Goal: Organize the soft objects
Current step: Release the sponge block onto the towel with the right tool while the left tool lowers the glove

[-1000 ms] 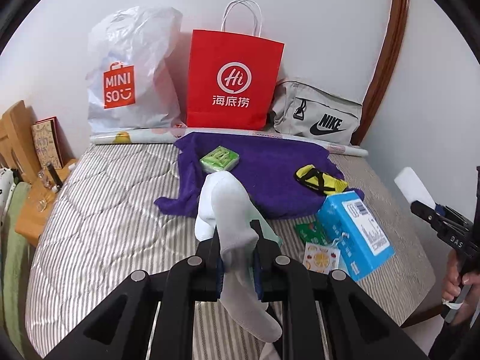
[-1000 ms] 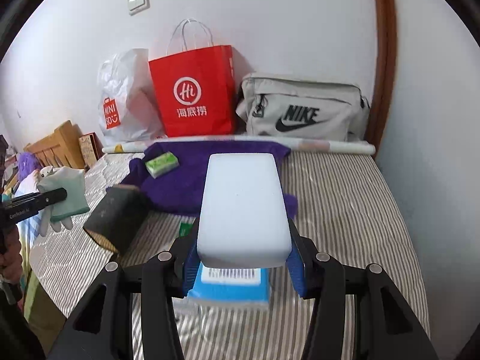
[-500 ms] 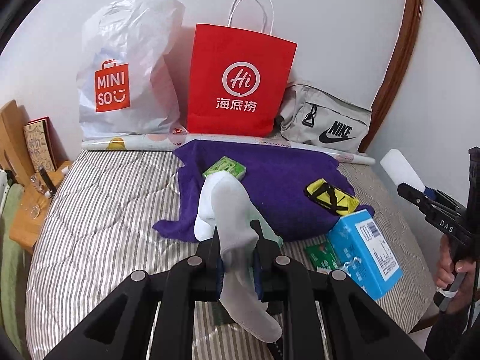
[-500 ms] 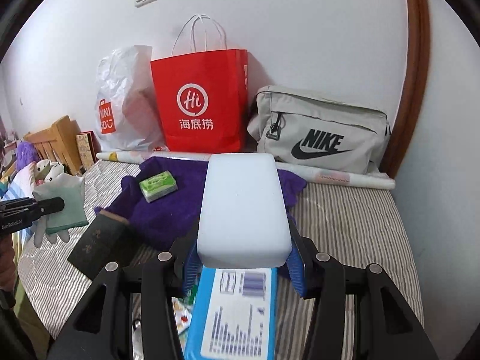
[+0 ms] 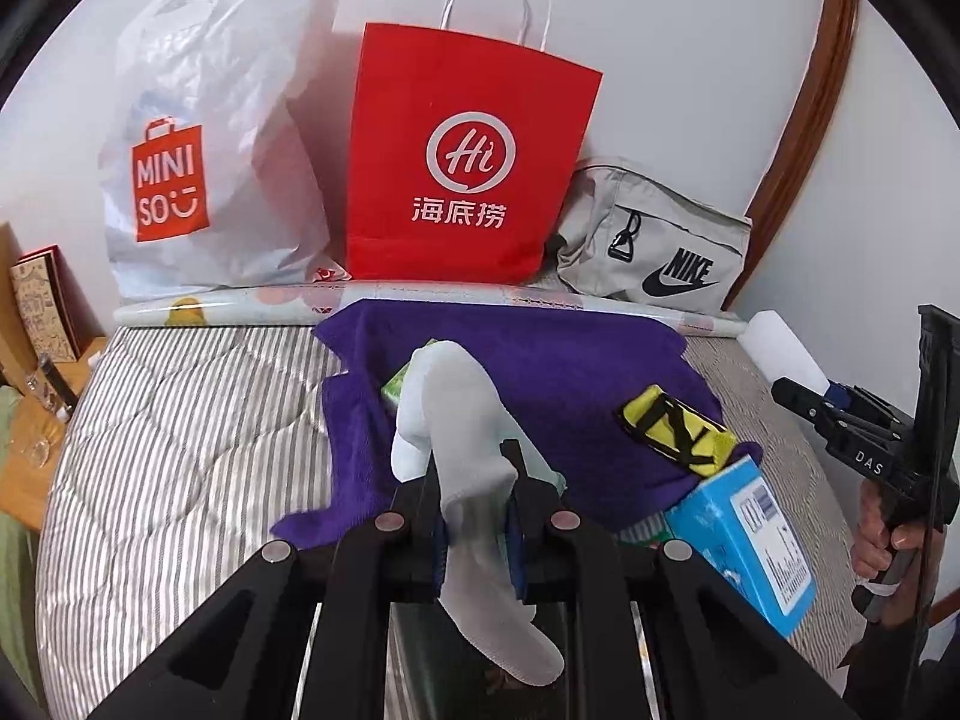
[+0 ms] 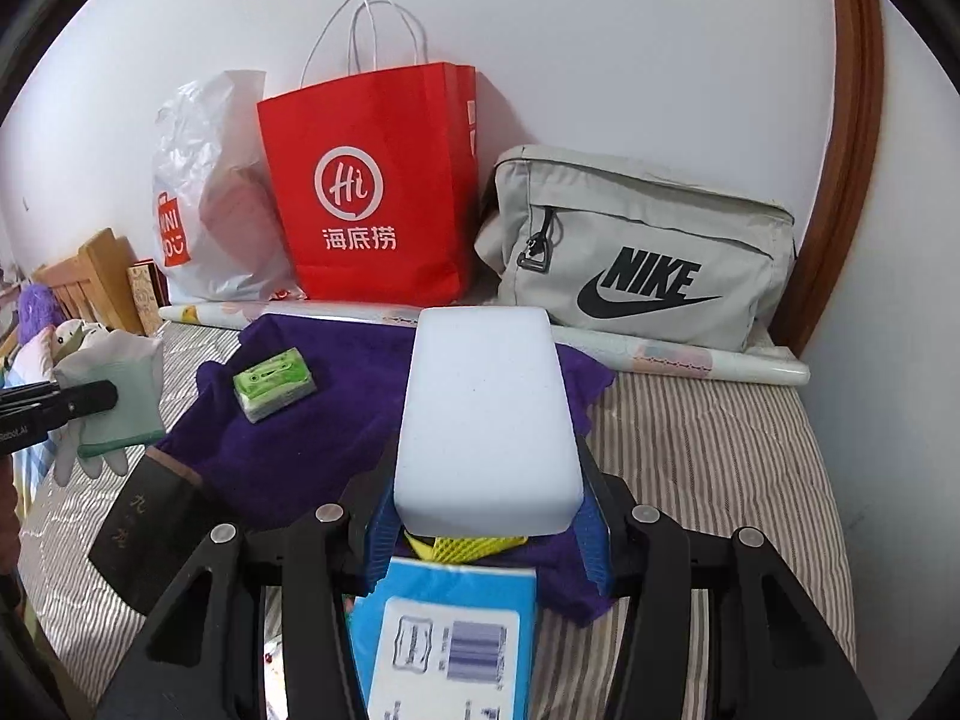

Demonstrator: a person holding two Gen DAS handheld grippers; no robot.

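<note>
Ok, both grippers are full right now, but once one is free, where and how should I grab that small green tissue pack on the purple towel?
Take the green tissue pack across its two long sides, coming down from above. It lies flat on the purple towel, a small block turned at a slant, so roll the gripper to match. Nothing touches it, so both long sides look free; stay shallow to avoid pinching towel.

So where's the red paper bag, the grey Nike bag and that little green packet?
red paper bag (image 5: 468, 168): left wrist view, on its front logo.
grey Nike bag (image 6: 642, 252): right wrist view, on its front panel.
green packet (image 6: 276, 383): right wrist view, on its top face.
</note>
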